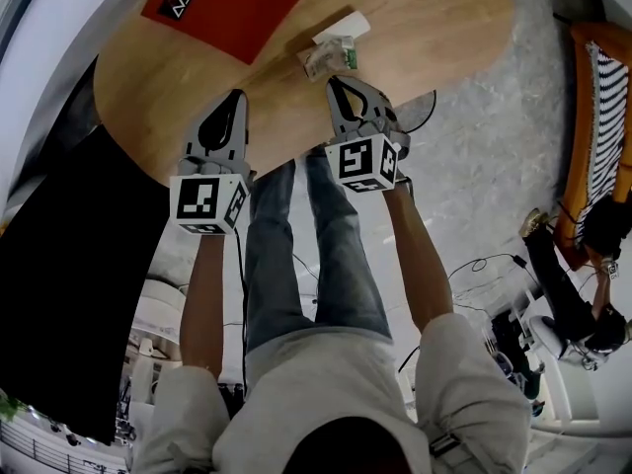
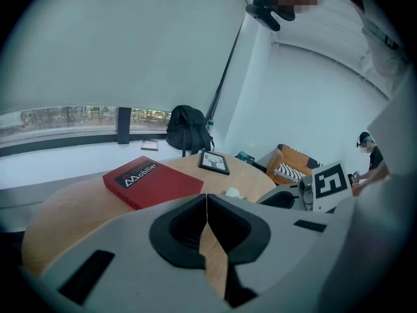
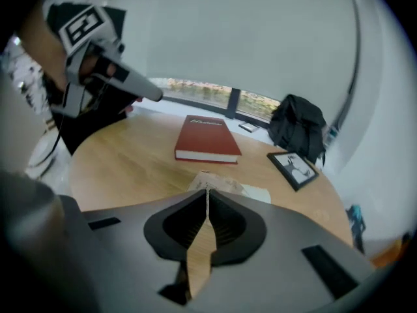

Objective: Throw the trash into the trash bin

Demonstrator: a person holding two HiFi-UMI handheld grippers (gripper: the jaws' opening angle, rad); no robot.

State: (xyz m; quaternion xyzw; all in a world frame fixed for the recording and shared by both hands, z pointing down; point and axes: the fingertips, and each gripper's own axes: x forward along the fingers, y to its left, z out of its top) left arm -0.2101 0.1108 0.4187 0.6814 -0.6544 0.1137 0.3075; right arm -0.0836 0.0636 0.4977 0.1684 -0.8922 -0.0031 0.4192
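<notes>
Soft, even daylight fills all three views, entering through a low strip of window [image 2: 65, 117] behind the round pale-wood table [image 1: 415, 28]. Shadows are faint: the crumpled paper trash [image 1: 328, 57] throws only a small dark edge on the wood. Every frame bulges like a fisheye, with black vignetted corners. Nearest the lens, the grey left gripper [image 2: 206, 204] and grey right gripper [image 3: 207, 197] look soft and out of focus. The right gripper view is slightly blurred throughout.
</notes>
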